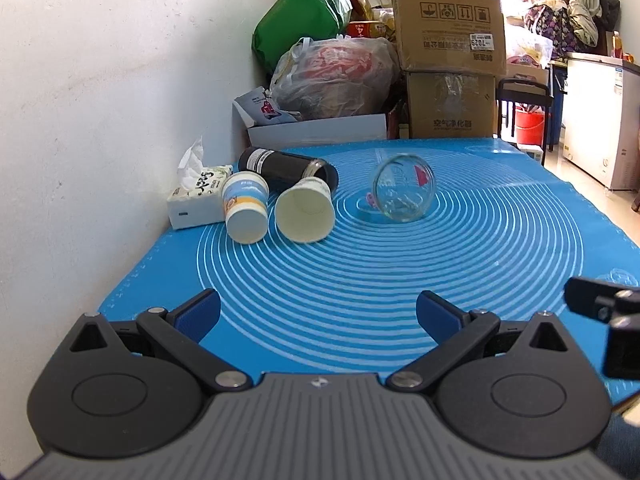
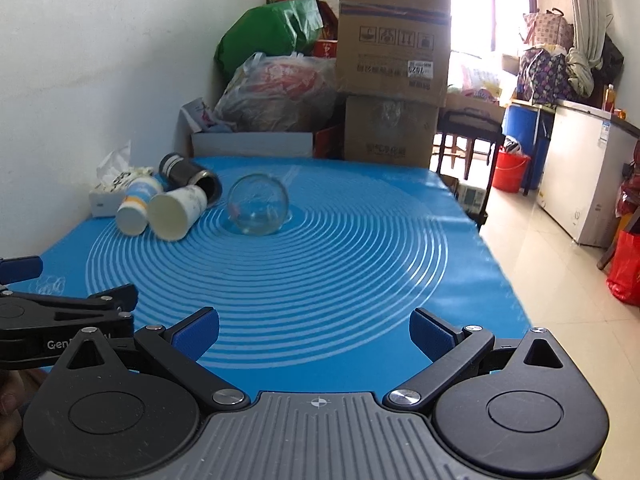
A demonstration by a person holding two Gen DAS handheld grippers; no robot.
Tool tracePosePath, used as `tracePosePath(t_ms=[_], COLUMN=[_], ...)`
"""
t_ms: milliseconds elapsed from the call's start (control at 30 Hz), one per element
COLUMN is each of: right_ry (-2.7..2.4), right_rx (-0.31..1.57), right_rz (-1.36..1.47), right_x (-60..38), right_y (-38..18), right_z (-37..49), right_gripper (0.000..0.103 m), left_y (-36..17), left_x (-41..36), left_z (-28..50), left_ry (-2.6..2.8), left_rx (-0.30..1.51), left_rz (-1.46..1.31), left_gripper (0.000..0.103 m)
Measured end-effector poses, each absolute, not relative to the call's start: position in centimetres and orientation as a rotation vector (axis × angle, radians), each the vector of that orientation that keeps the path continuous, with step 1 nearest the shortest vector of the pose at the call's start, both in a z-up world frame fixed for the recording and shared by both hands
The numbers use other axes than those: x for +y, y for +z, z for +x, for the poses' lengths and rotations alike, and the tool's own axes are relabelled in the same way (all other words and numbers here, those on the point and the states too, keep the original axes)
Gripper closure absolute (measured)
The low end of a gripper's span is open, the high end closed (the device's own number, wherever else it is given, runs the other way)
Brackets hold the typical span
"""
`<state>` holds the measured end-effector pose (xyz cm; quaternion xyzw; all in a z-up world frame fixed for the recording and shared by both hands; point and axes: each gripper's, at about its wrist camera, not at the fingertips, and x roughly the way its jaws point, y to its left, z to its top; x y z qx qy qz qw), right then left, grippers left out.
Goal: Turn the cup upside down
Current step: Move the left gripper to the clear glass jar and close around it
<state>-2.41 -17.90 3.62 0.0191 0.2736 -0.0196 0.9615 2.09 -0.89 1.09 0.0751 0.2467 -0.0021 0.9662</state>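
Note:
A clear glass cup (image 1: 404, 187) lies on its side near the middle of the blue mat (image 1: 360, 280), mouth toward me; it also shows in the right wrist view (image 2: 258, 204). To its left lie a paper cup (image 1: 306, 212) with its mouth toward me, a blue-and-white paper cup (image 1: 245, 208) and a black flask (image 1: 288, 167), all on their sides. My left gripper (image 1: 318, 316) is open and empty, well short of the cups. My right gripper (image 2: 314, 330) is open and empty, near the mat's front edge.
A tissue pack (image 1: 198, 196) sits by the white wall (image 1: 100, 100) at the left. Cardboard boxes (image 1: 448, 48) and filled bags (image 1: 332, 72) stand behind the table. The table's right edge (image 2: 492, 248) drops to a tiled floor (image 2: 560, 280).

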Motion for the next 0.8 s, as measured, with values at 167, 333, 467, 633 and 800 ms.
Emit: tracePosePath(t_ms=[167,333,467,633,800], right_ry=[-0.06,-0.072,-0.084,-0.118,-0.145], right_rx=[0.54,0.541,0.542,0.545,0.562], right_rz=[0.057,0.055,0.077,0.079,0.082], right_x=[-20.2,-22.7,-24.9,-26.9,-28.5], right_y=[4.4,5.0,5.2,5.2,4.4], right_z=[-0.3,2.2,4.0,6.1,7.8], right_gripper=[0.0,0.0,0.0,0.0,0.0], left_y=[2.5,4.5,5.3,5.7,5.0], left_x=[-1.5,-3.2,-5.2,-7.2,-9.5], left_z=[4.2,7.1,11.0,16.4,21.6], left_ry=[0.004,-0.019,-0.024,-0.028,-0.007], left_rx=[0.482,0.451,0.466,0.515,0.593], left_rz=[0.148,0.132,0.134,0.075,0.058], left_gripper=[0.0,0.0,0.0,0.0,0.0])
